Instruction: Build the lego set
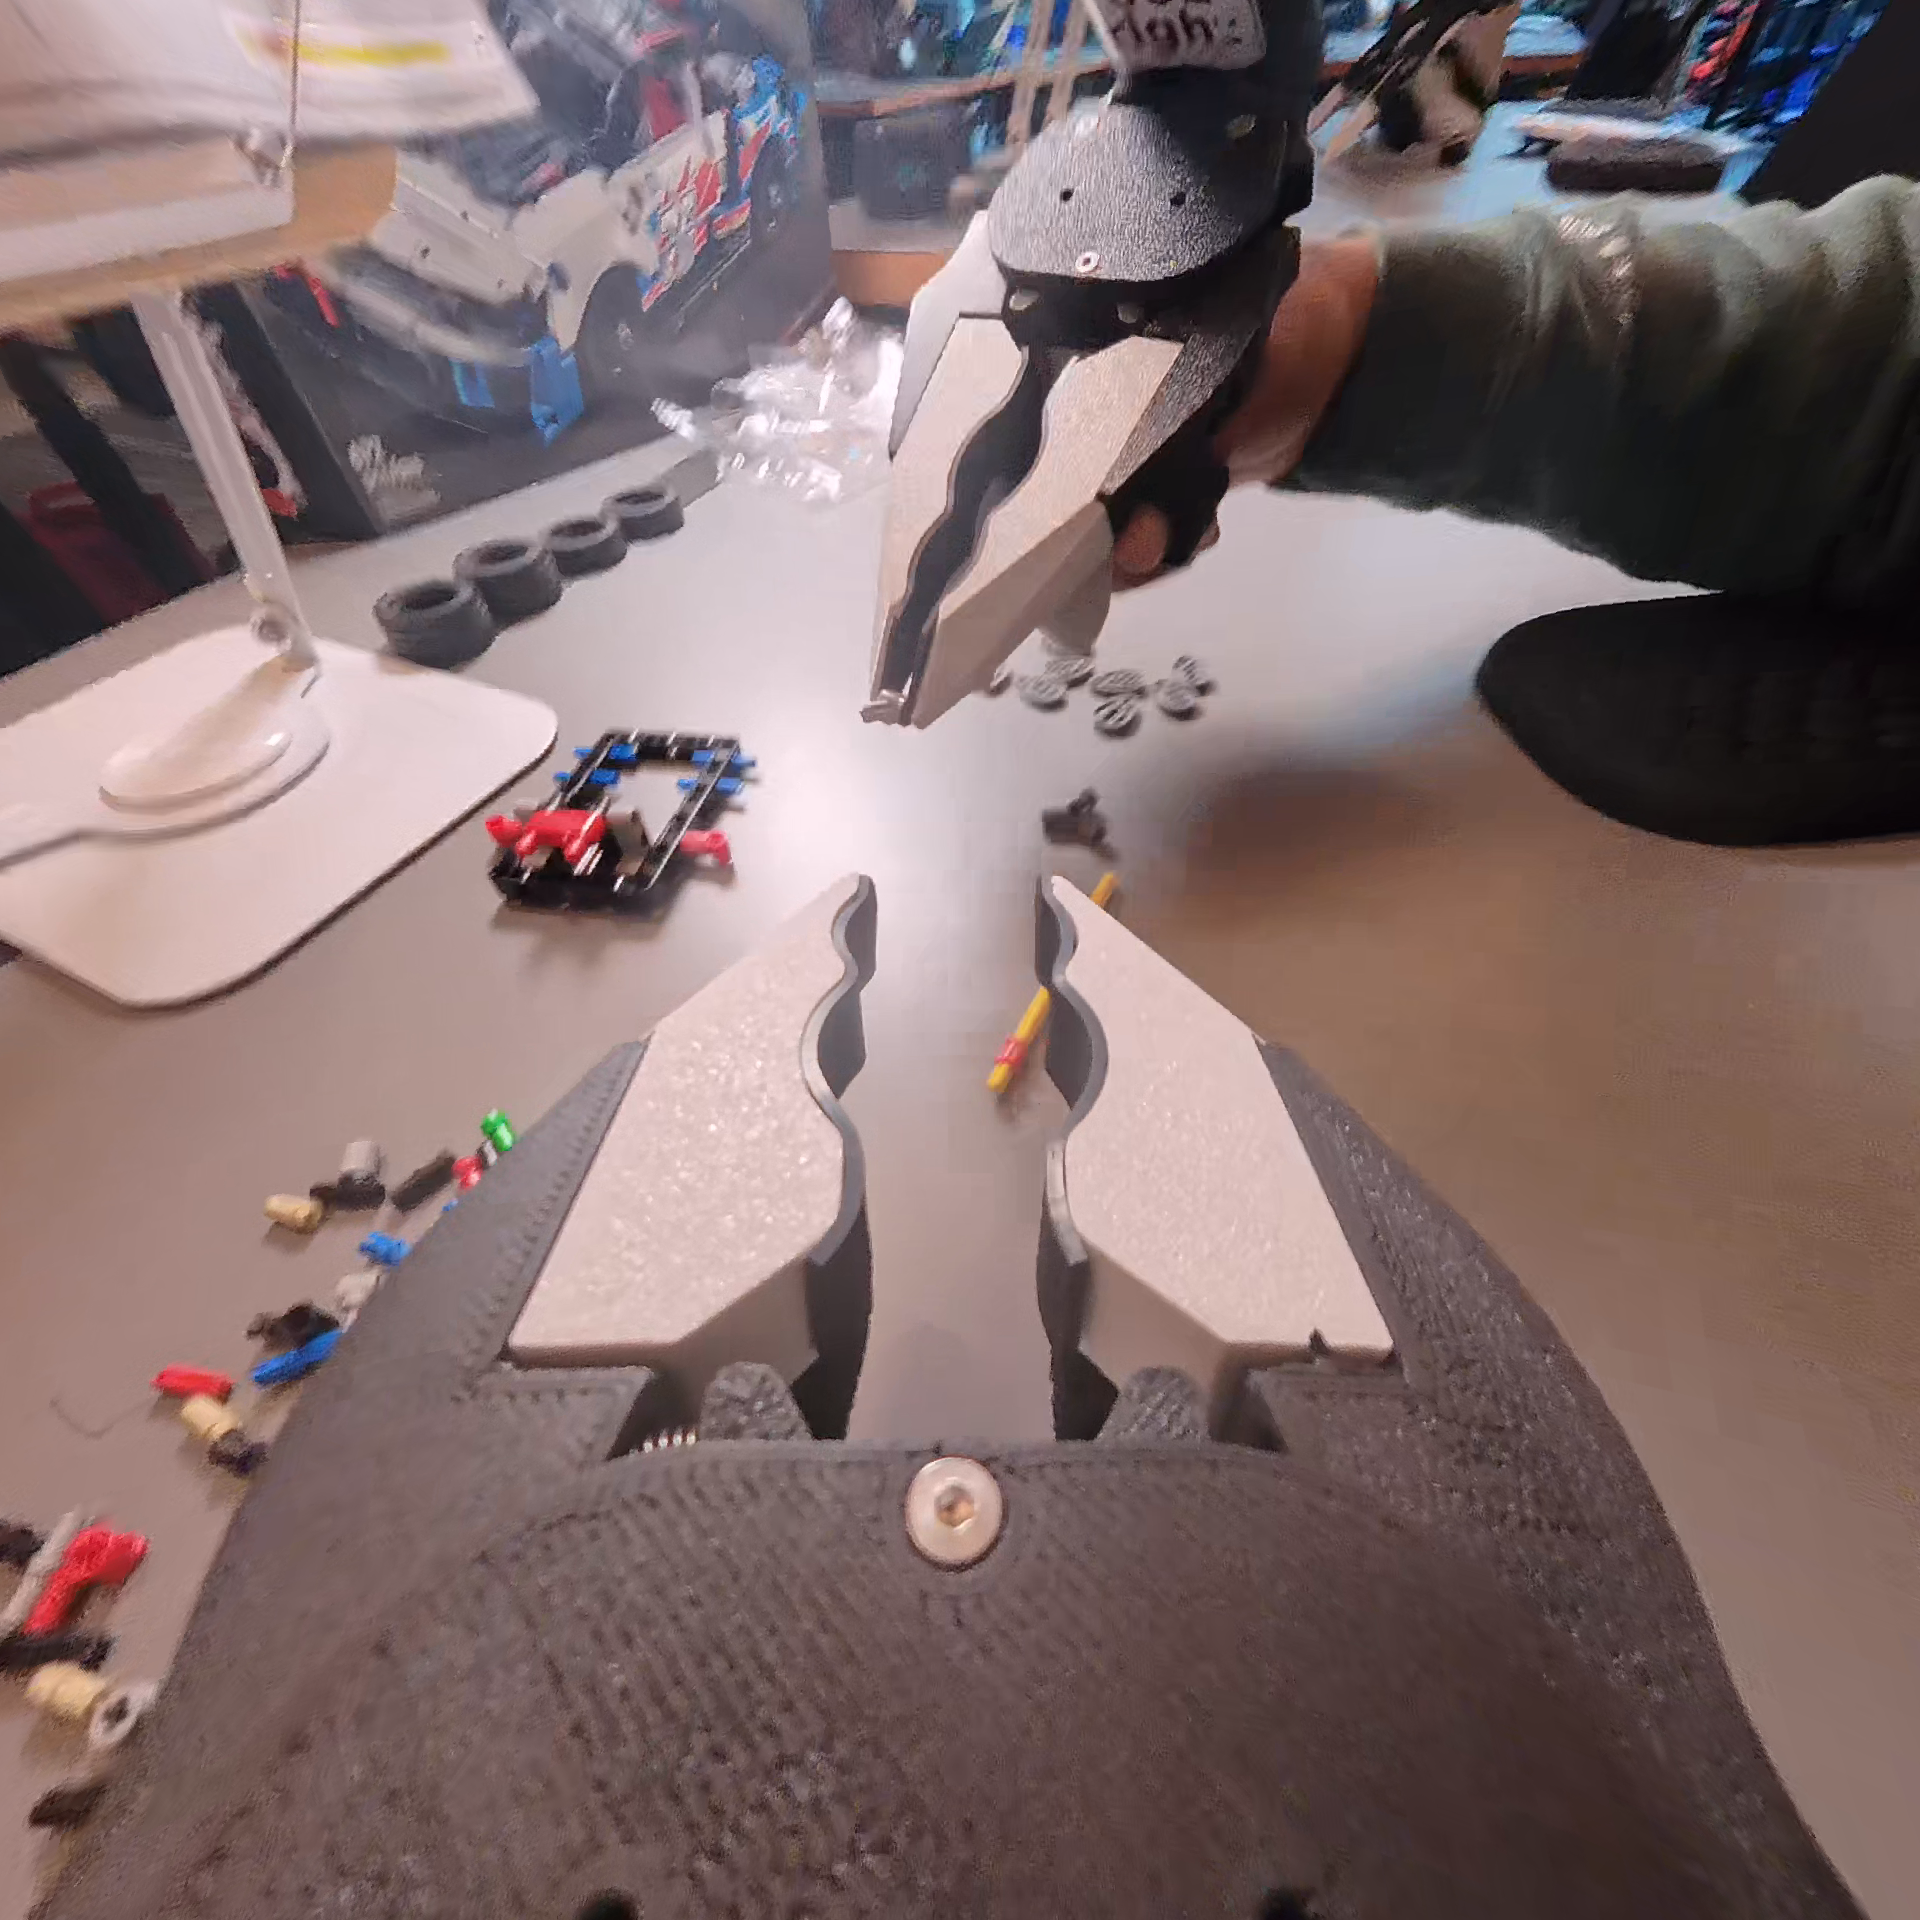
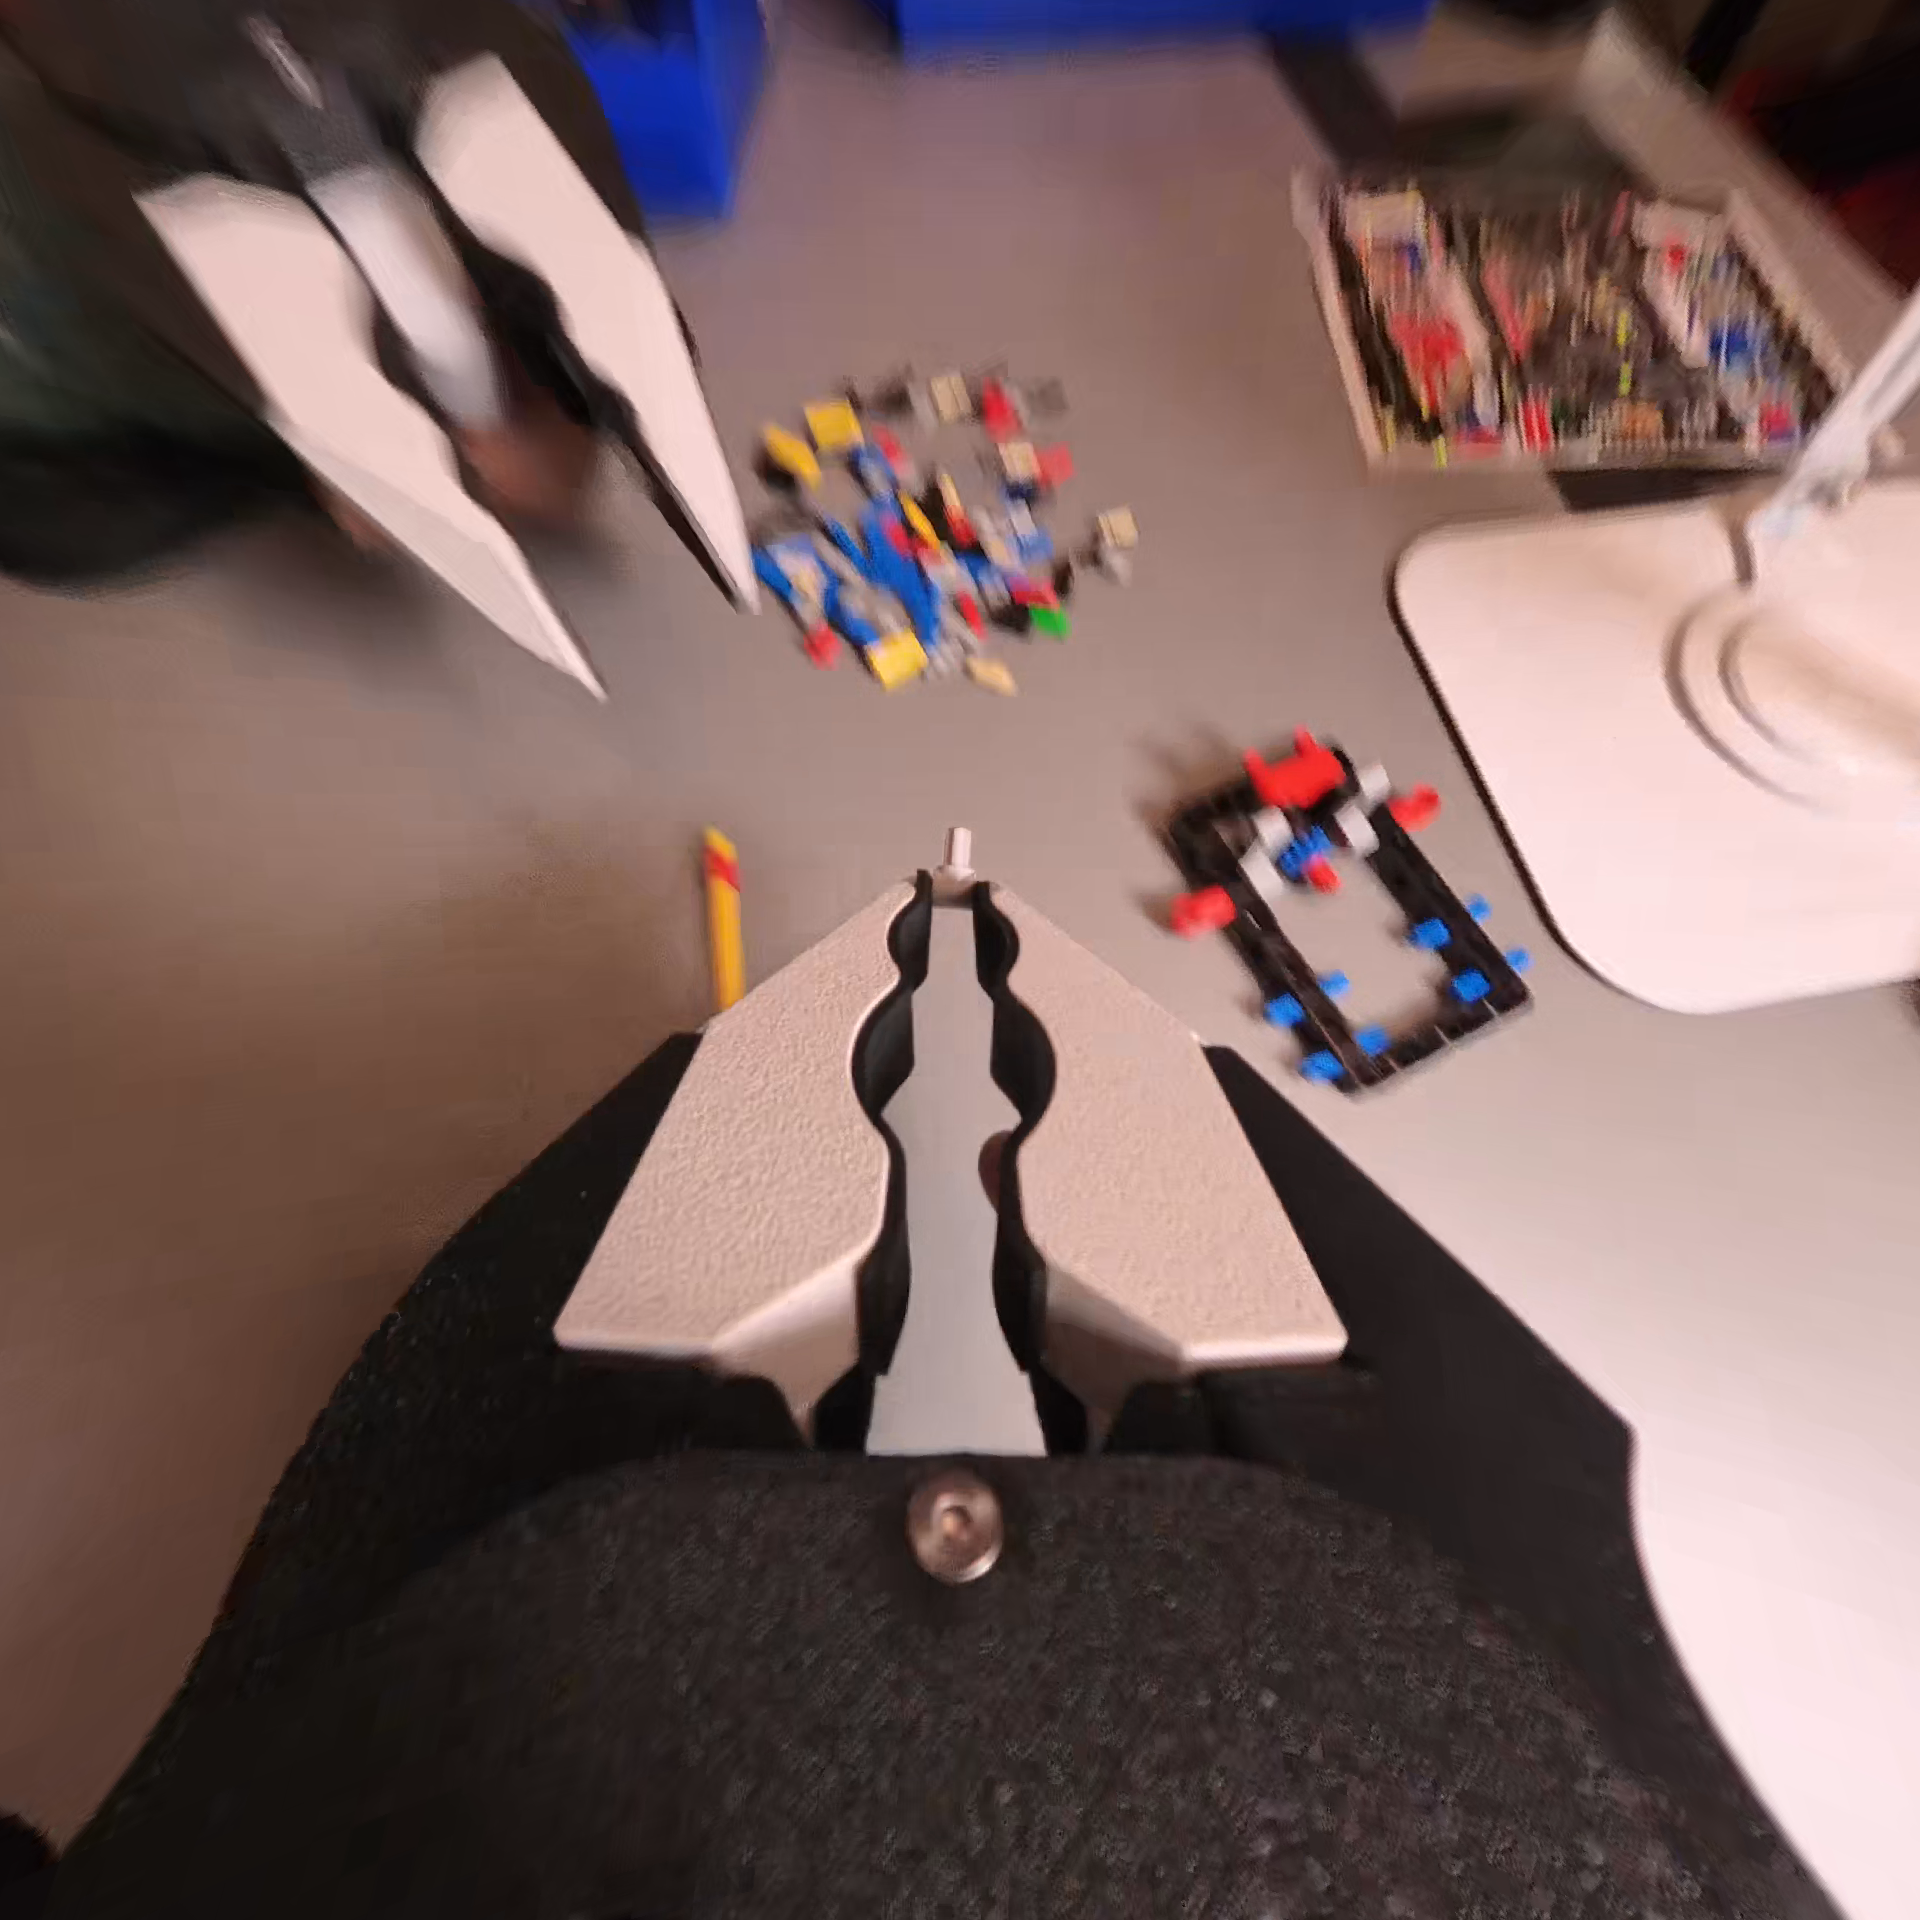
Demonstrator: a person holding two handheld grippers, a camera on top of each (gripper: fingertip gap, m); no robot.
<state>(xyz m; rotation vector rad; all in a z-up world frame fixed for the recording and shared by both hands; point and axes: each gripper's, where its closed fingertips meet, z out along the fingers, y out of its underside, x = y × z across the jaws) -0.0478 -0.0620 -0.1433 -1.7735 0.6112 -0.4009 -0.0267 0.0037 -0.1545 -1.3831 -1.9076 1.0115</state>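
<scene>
Grey, a small pin (image 2: 957,854) is sitting pinched at the tips of the right tool (image 2: 948,894), above bare counter (image 2: 416,987). The left tool (image 1: 956,904) is hanging with its fingers spread, gripping nothing, over open counter. A yellow axle (image 1: 1023,1039) is lying just beside its right finger. The black frame (image 2: 1340,914), studded with blue pins and red parts at one end, is resting flat near the white lamp base (image 2: 1683,748), with room around it. Only the right view is showing the loose parts pile (image 2: 914,540) and sorting tray (image 2: 1558,322), both blurred. Only the left view is showing four tyres (image 1: 530,582) and the box (image 1: 582,260).
</scene>
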